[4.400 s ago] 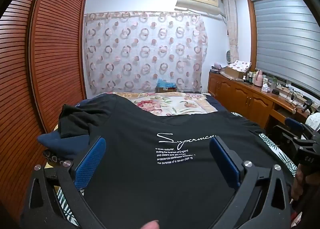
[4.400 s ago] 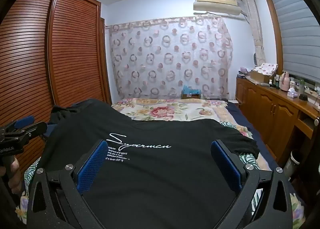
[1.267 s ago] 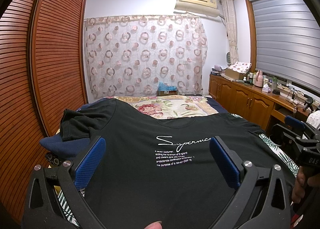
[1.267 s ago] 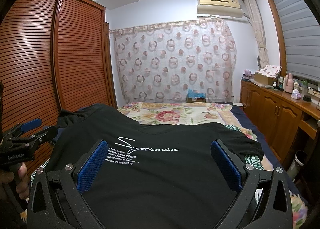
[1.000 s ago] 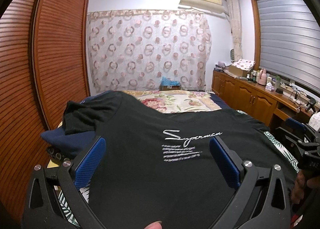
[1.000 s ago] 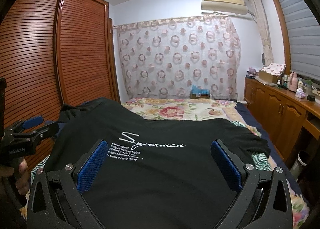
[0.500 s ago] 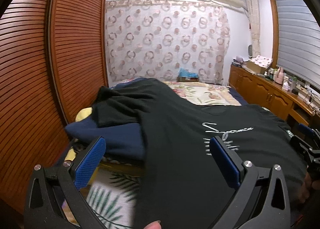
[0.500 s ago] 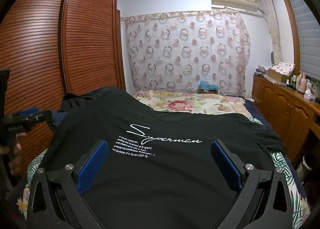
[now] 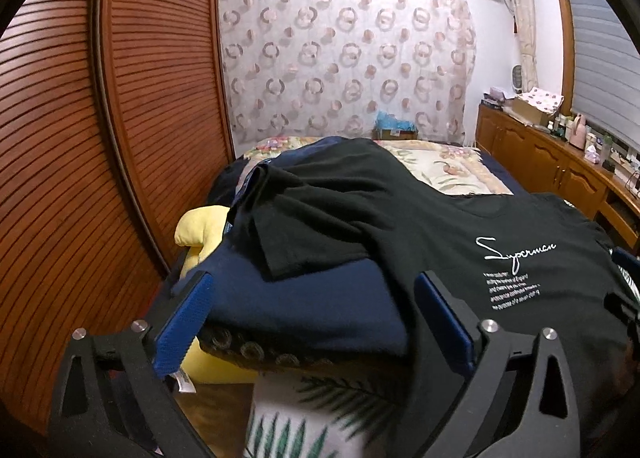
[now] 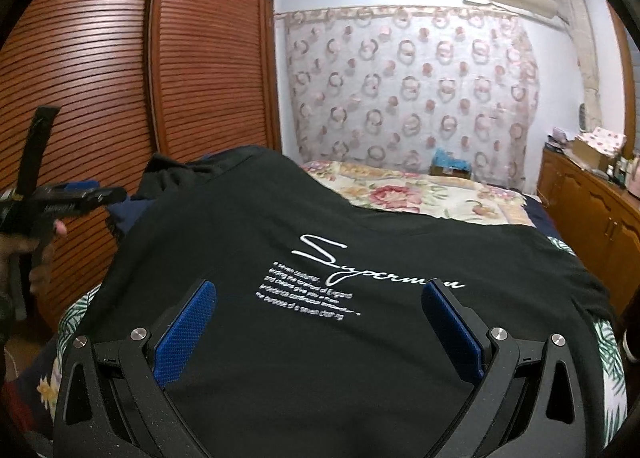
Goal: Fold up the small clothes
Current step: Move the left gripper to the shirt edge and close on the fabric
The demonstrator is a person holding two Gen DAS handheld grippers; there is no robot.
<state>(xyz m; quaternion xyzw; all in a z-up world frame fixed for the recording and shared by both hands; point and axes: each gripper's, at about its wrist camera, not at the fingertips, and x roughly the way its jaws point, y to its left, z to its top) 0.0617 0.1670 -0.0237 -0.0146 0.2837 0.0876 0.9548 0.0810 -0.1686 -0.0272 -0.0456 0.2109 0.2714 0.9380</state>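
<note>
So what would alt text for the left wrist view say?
A black T-shirt with white script lettering lies spread on a bed, one sleeve draped over a navy garment. The open left claw frames them, touching neither, beside a slatted wooden wardrobe.

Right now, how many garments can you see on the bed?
2, maybe more hidden. The black T-shirt lies spread in front; the navy garment sits at its left side, under the shirt's sleeve.
</note>
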